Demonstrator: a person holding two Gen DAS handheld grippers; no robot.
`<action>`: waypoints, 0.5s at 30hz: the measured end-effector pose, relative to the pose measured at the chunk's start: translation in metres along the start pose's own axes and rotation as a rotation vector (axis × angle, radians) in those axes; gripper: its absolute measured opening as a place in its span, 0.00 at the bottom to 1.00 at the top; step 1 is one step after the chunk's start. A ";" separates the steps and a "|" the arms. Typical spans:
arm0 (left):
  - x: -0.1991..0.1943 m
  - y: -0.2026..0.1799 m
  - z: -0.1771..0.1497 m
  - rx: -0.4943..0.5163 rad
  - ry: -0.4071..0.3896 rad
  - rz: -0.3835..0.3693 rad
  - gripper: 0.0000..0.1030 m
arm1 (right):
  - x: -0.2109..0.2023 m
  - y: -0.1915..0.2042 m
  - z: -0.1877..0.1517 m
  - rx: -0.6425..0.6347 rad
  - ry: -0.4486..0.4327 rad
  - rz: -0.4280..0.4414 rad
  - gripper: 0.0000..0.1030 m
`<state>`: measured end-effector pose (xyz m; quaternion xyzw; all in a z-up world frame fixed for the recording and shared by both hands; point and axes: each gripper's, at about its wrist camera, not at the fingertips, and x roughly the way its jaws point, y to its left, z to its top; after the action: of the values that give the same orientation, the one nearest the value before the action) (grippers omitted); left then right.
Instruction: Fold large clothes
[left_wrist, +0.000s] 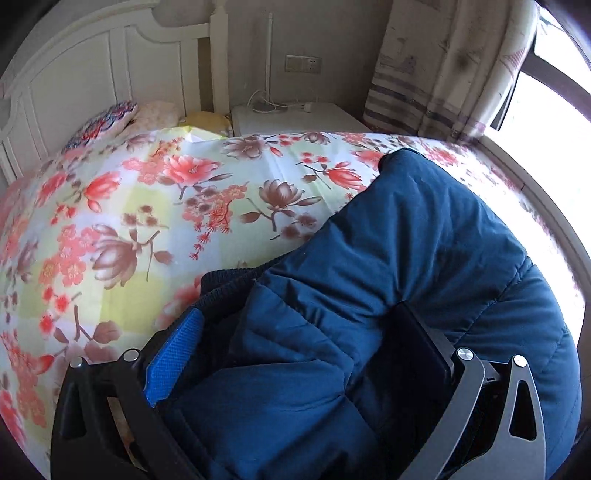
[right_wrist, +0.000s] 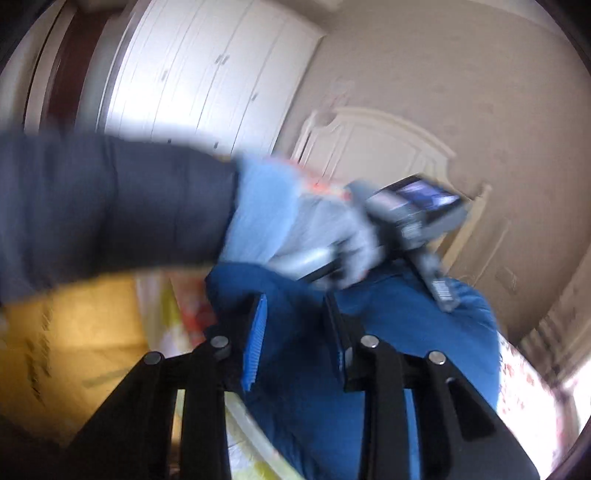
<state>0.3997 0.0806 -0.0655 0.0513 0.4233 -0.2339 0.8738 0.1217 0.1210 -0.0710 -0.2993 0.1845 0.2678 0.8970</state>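
Observation:
A dark blue padded jacket (left_wrist: 424, 240) lies bunched on the floral bedspread (left_wrist: 155, 206). My left gripper (left_wrist: 295, 332) is shut on a thick fold of the jacket near its dark ribbed cuff (left_wrist: 225, 284); the fabric fills the gap between the fingers. In the blurred right wrist view my right gripper (right_wrist: 295, 325) is shut on another part of the jacket (right_wrist: 303, 387) and holds it raised. Beyond it are the person's dark sleeve (right_wrist: 110, 206), gloved hand (right_wrist: 321, 229) and the left gripper's body (right_wrist: 417, 214).
A white headboard (left_wrist: 92, 74) and pillows (left_wrist: 110, 122) stand at the bed's far end, with a white nightstand (left_wrist: 295, 118), a curtain (left_wrist: 443, 66) and a bright window (left_wrist: 546, 110) to the right. The right wrist view shows white wardrobe doors (right_wrist: 207, 70) and yellow floor (right_wrist: 74, 350).

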 end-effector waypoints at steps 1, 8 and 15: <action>0.001 0.004 -0.002 -0.020 -0.002 -0.023 0.96 | 0.018 0.012 -0.005 -0.063 0.054 -0.030 0.31; 0.002 0.008 -0.006 -0.042 -0.026 -0.035 0.96 | 0.001 0.022 0.001 -0.077 0.067 -0.045 0.30; -0.009 -0.004 -0.003 -0.026 -0.037 0.091 0.96 | -0.018 -0.002 -0.027 0.004 0.098 -0.080 0.36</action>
<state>0.3909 0.0810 -0.0602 0.0550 0.4075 -0.1891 0.8917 0.1042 0.0959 -0.0823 -0.3174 0.2168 0.2164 0.8974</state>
